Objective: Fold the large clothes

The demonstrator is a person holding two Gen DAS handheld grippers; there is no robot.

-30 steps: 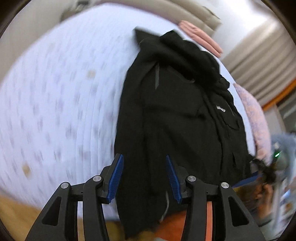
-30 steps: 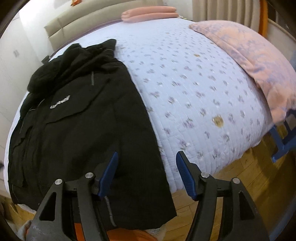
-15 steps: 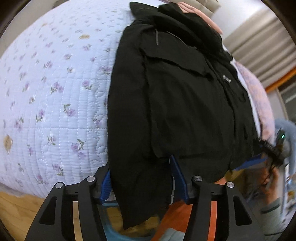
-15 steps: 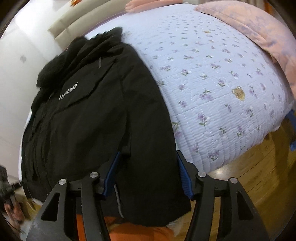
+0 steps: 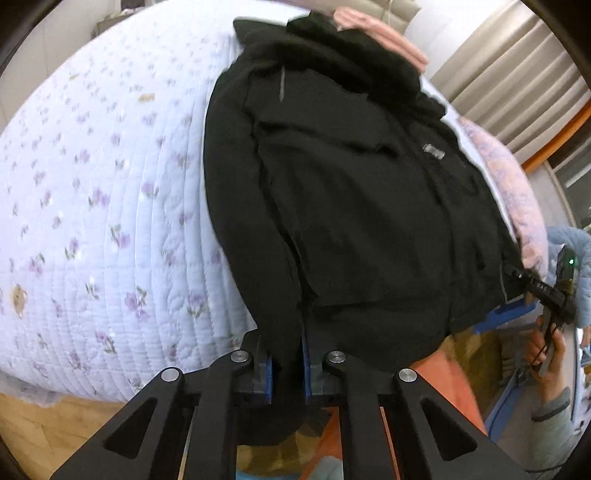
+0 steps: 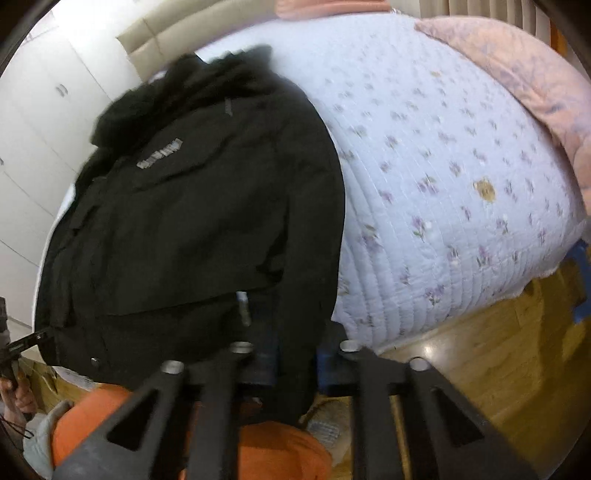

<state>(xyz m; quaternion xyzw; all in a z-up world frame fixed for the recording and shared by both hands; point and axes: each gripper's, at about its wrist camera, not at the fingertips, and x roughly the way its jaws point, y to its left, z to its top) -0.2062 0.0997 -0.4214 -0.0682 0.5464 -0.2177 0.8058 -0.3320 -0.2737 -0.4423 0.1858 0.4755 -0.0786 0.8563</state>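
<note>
A large black jacket [image 5: 354,192] lies lengthwise on a bed with a white floral quilt [image 5: 92,206]; its hood points to the far end and its bottom hangs over the near edge. My left gripper [image 5: 286,363] is shut on the jacket's left sleeve end at the hem. In the right wrist view the same jacket [image 6: 192,221] fills the left half, a grey logo on its chest. My right gripper [image 6: 295,360] is shut on the jacket's right sleeve end at the hem. The pinched cloth hides the pads of both grippers.
A pink pillow [image 6: 524,85] lies along the bed's right side and folded pink bedding [image 6: 332,5] at the head. Wooden floor [image 6: 498,354] lies below the bed edge. White wardrobes [image 6: 40,122] stand to the left. My orange-clad legs [image 6: 273,450] are beneath the grippers.
Both grippers moved in to the jacket's bottom edge and closed on the two sleeve ends; a second ago both were open above the hem.
</note>
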